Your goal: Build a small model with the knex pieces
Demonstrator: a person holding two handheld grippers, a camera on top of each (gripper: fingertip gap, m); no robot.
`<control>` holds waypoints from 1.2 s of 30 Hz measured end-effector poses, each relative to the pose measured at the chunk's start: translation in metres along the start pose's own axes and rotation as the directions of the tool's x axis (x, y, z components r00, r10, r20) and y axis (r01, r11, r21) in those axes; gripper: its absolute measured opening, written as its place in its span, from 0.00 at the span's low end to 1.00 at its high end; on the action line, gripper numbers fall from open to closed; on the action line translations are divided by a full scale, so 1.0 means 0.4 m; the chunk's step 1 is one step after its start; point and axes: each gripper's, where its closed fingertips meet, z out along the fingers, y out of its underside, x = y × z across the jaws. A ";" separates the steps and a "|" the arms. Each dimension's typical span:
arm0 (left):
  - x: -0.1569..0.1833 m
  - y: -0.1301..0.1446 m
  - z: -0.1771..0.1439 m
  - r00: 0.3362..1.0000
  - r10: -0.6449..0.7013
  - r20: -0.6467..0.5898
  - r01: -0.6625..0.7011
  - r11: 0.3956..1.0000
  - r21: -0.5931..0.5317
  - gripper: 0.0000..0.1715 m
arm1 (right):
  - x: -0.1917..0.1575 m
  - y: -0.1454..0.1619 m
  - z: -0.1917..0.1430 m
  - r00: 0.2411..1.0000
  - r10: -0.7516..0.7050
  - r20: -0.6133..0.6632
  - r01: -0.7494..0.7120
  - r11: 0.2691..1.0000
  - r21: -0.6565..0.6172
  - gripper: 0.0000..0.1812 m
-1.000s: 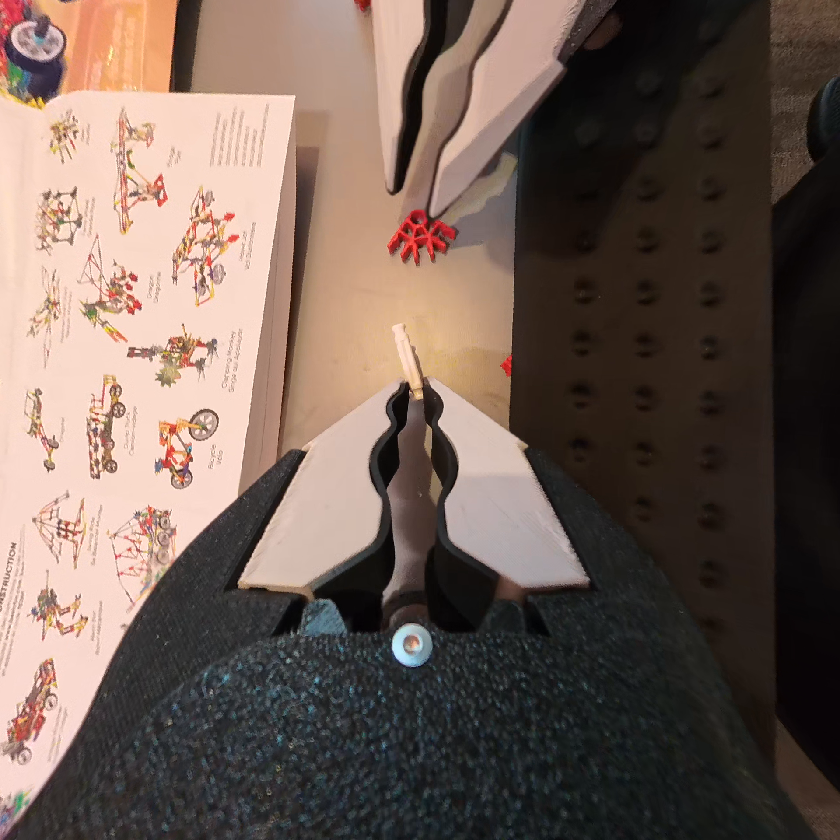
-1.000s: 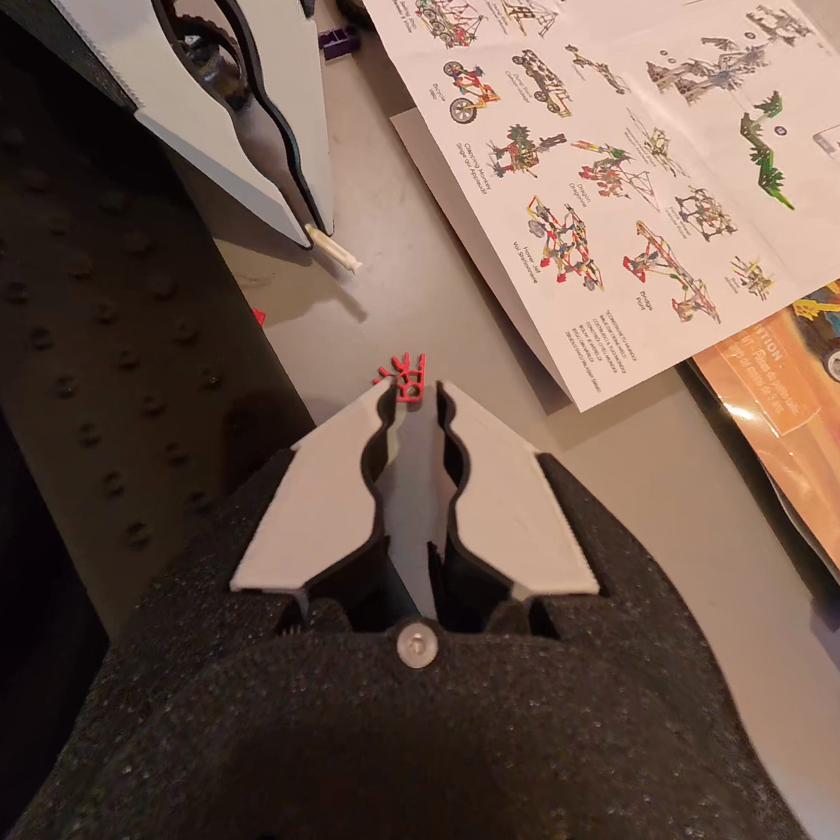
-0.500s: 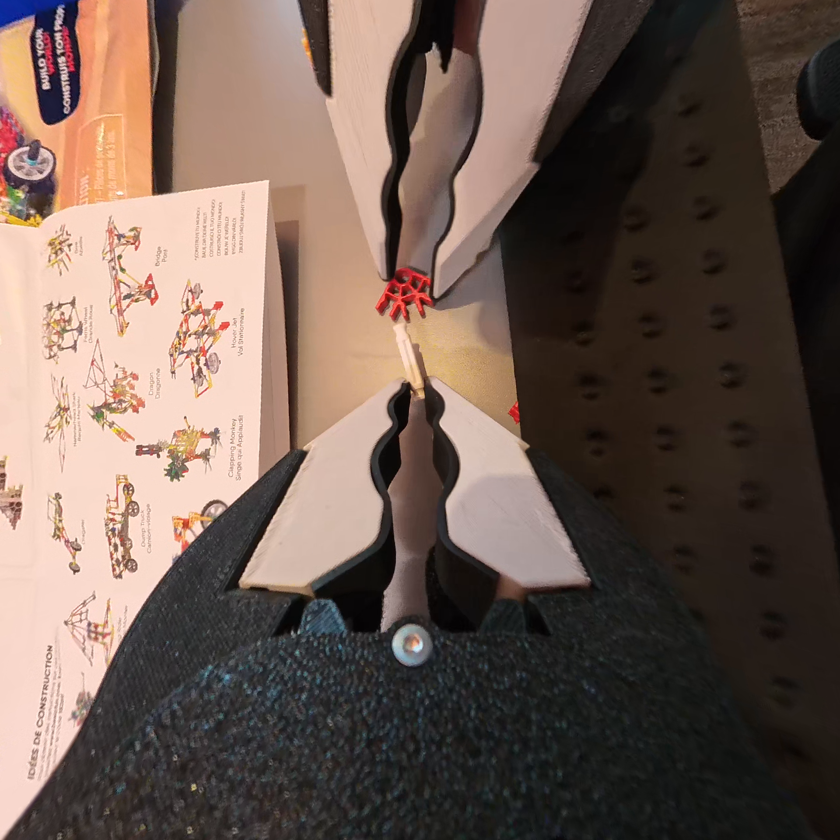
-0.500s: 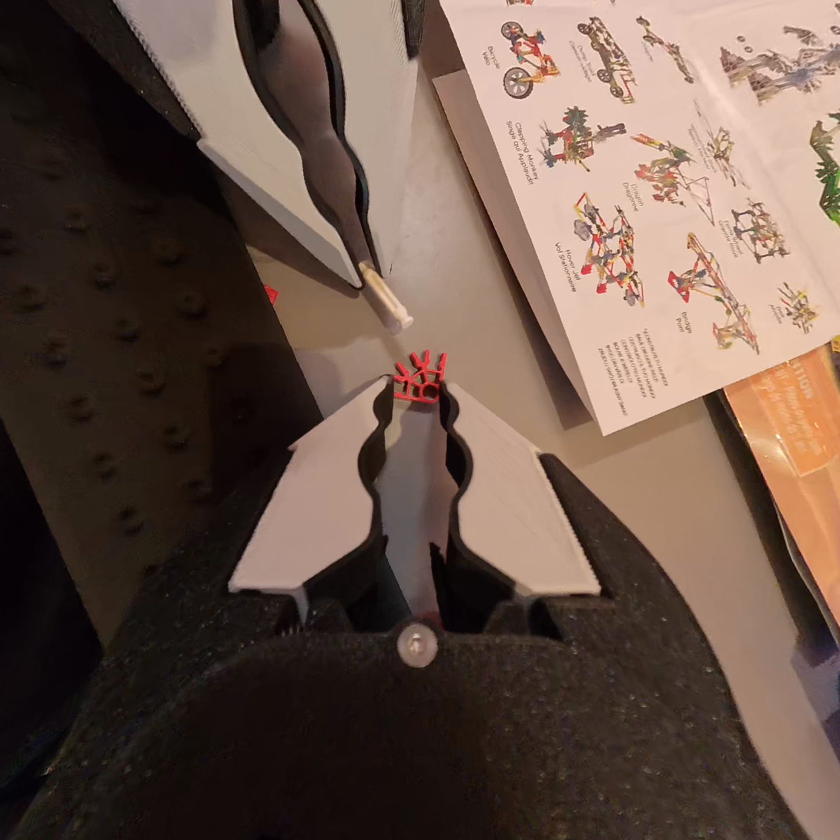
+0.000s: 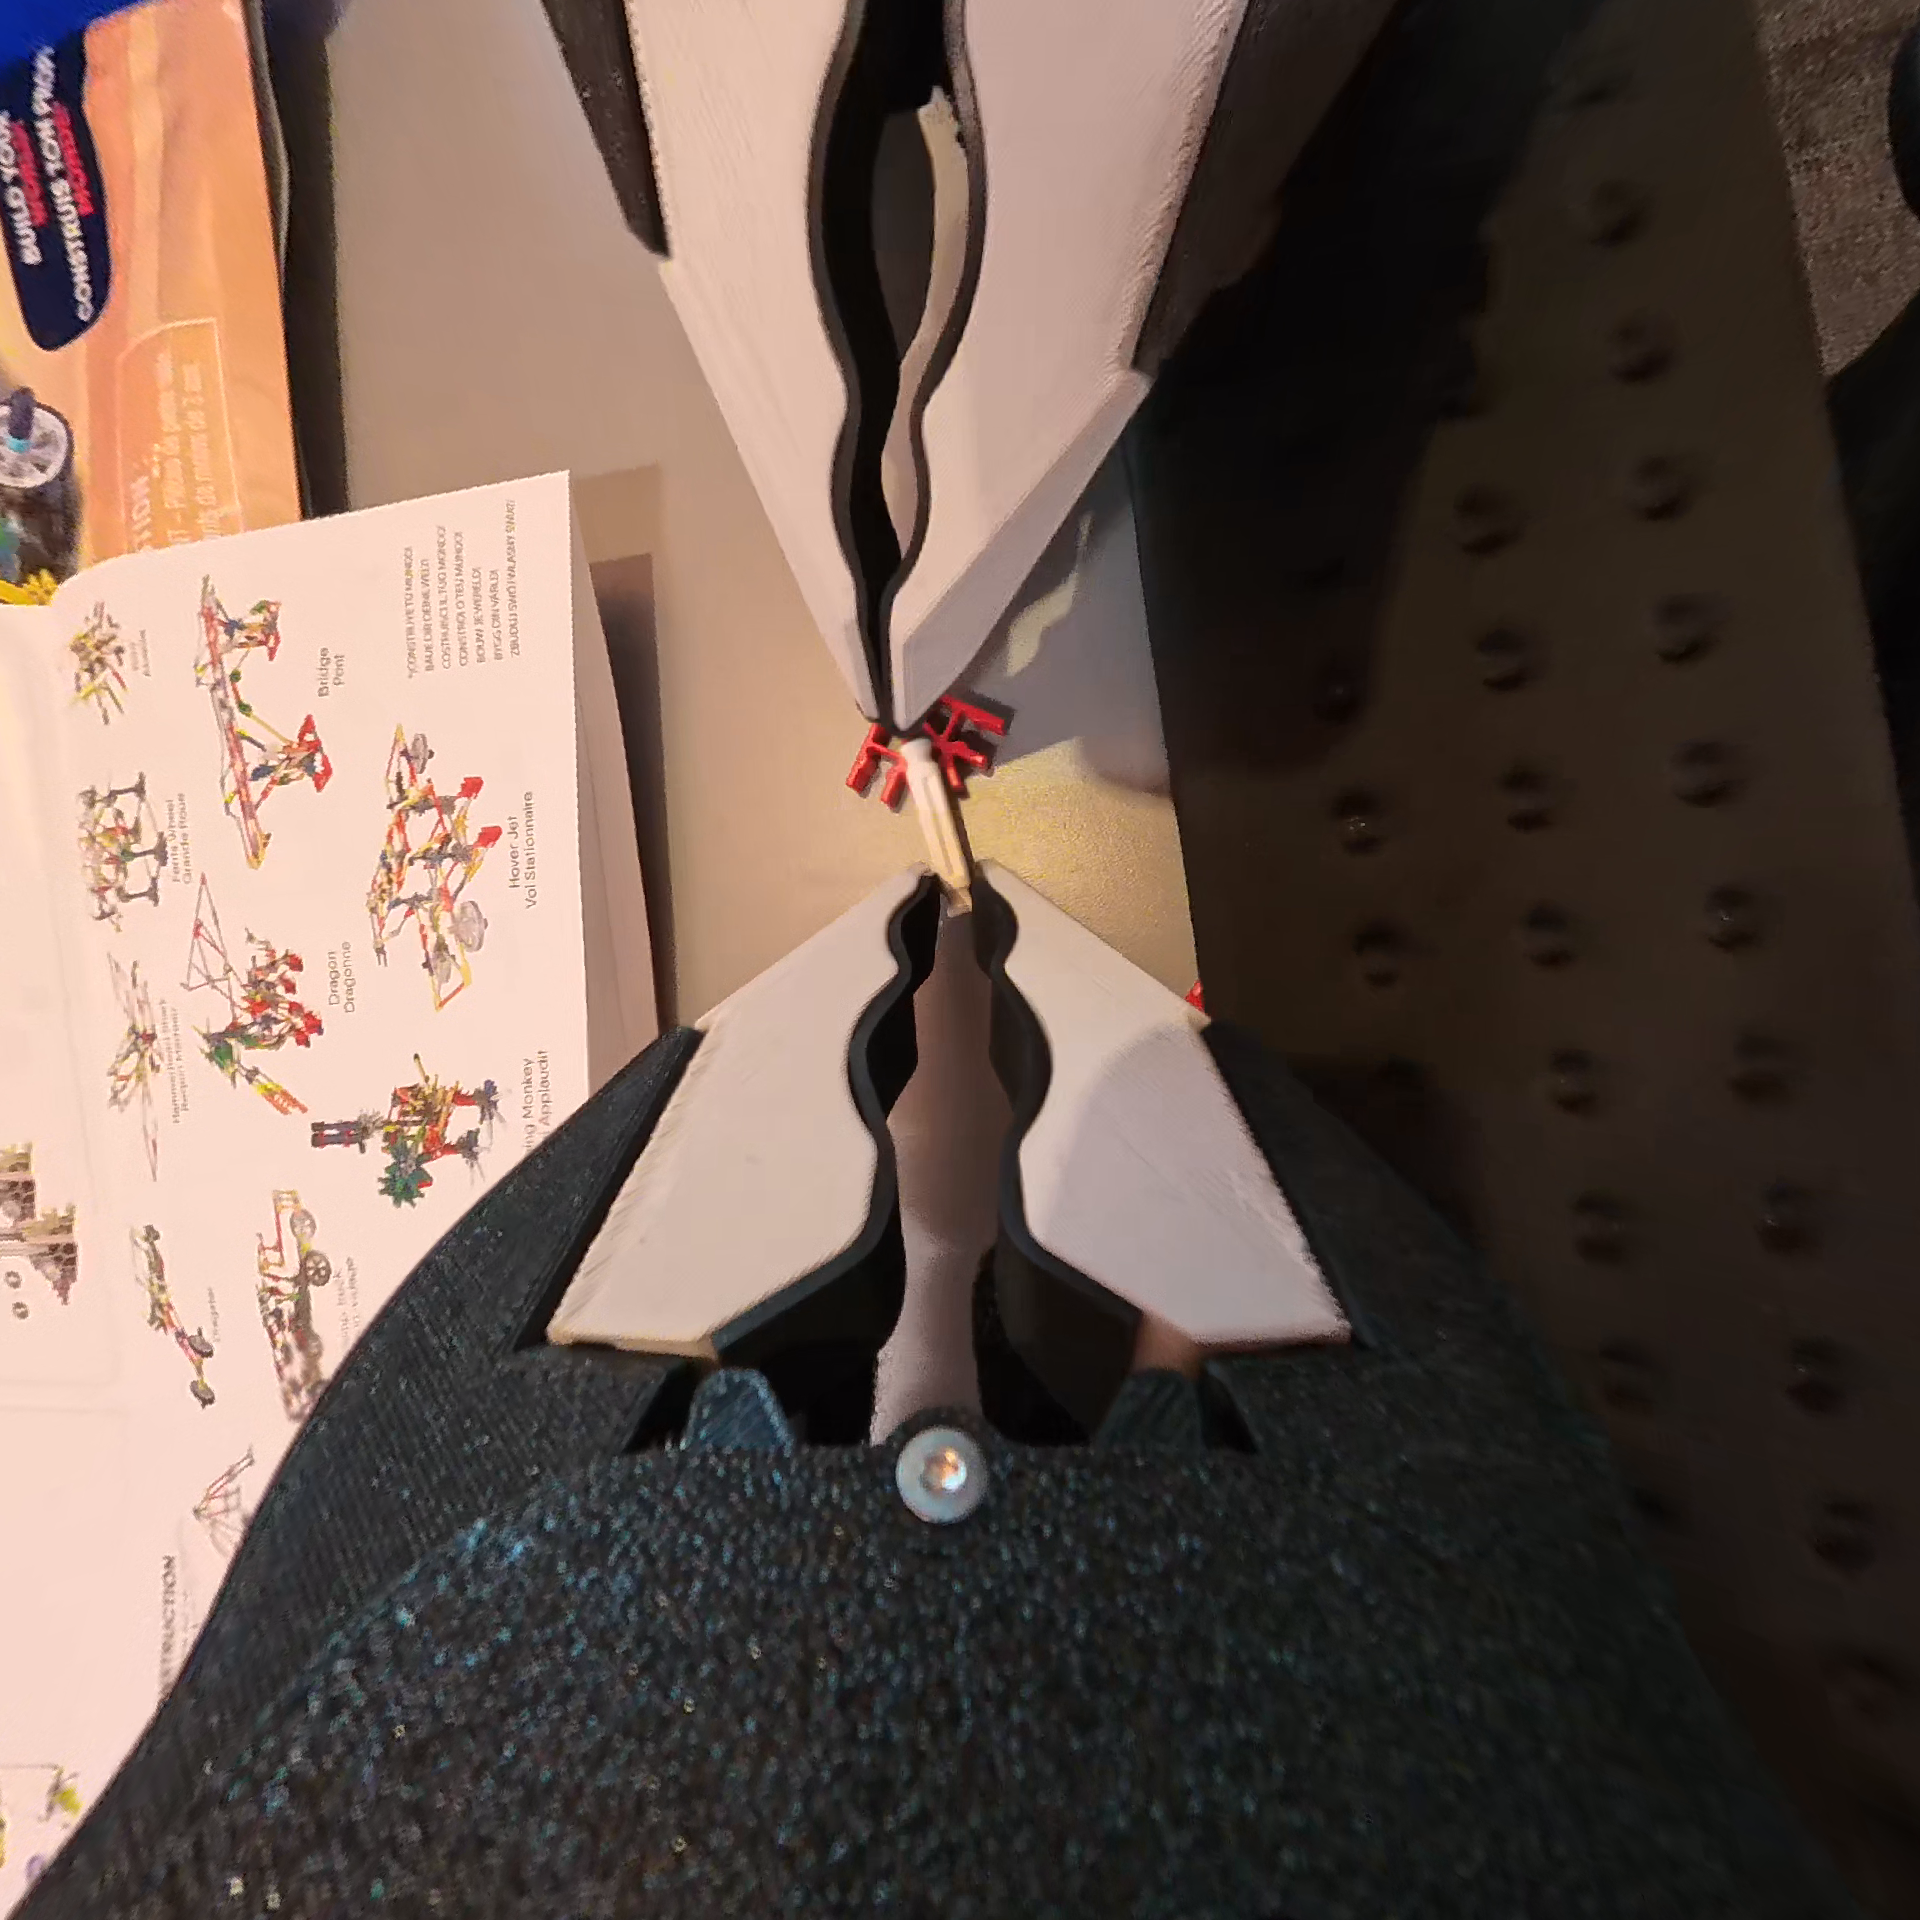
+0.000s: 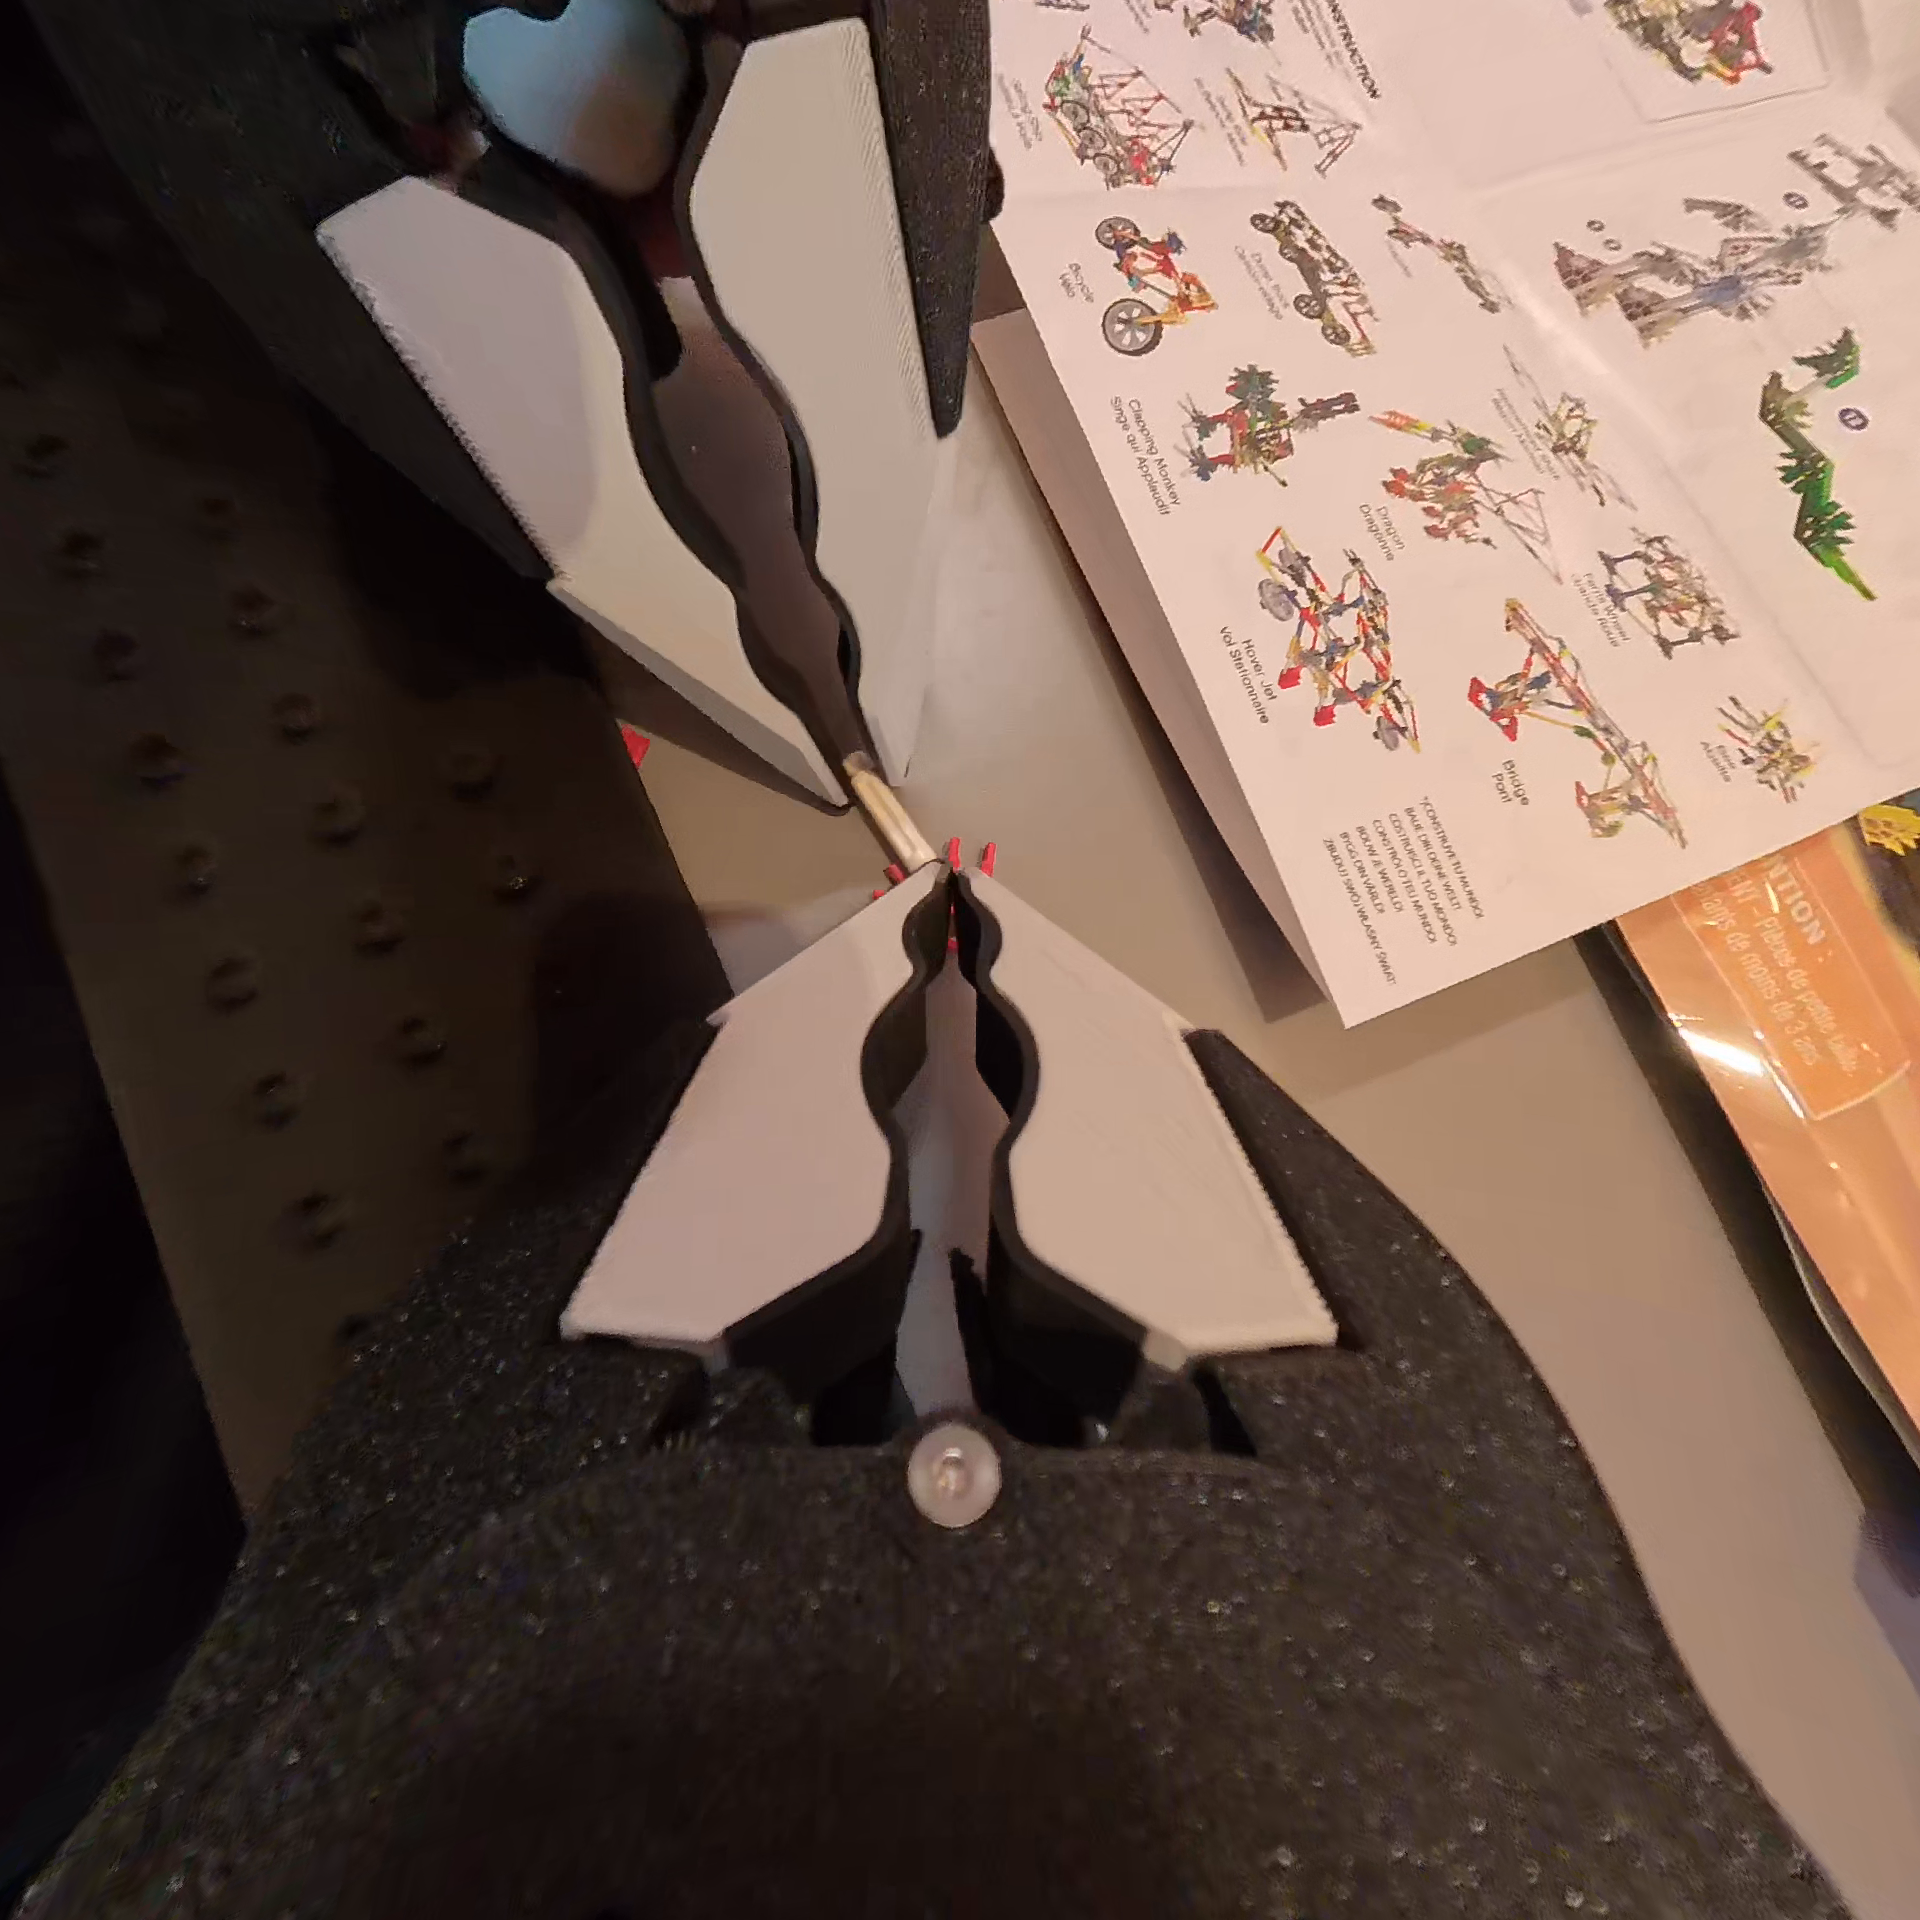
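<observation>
My left gripper (image 5: 953, 891) is shut on a short white rod (image 5: 940, 821) that sticks forward from its tips. My right gripper (image 6: 953, 885) is shut on a small red fan-shaped connector (image 6: 968, 858), mostly hidden by its tips. In the left wrist view the right gripper (image 5: 891, 712) comes in from the top, tip to tip with mine, and the rod's far end sits against the middle of the red connector (image 5: 925, 764). In the right wrist view the left gripper (image 6: 868, 784) comes in from the upper left with the rod (image 6: 896, 826) reaching the connector.
A white instruction booklet with pictures of toy models (image 5: 312, 883) (image 6: 1455, 520) lies open on the grey table (image 5: 468, 260). An orange toy box (image 5: 156, 312) (image 6: 1766, 1039) lies beyond it. A black perforated mat (image 5: 1558, 935) (image 6: 260, 831) covers the other side, with a small red piece (image 6: 634, 744) at its edge. The grippers are tip to tip, or close to it.
The two grippers have closed the gap tip to tip. The white rod's end, apart from the red connector one second ago, now meets it.
</observation>
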 end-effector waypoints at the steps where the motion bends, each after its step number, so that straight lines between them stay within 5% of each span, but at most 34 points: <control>1: 0.001 0.001 0.002 1.000 -0.003 -0.003 0.003 1.000 -0.006 0.01 | 0.002 0.002 0.002 1.000 -0.001 -0.002 0.001 1.000 -0.004 0.00; 28: 0.002 0.011 -0.002 1.000 -0.003 -0.017 0.003 1.000 -0.011 0.01 | -0.012 0.002 0.023 0.998 -0.063 0.022 0.064 0.997 -0.050 0.00; 36: 0.004 0.012 0.000 1.000 -0.003 -0.025 0.002 1.000 -0.015 0.01 | -0.016 0.007 0.025 0.995 -0.081 0.057 0.089 0.985 -0.147 0.00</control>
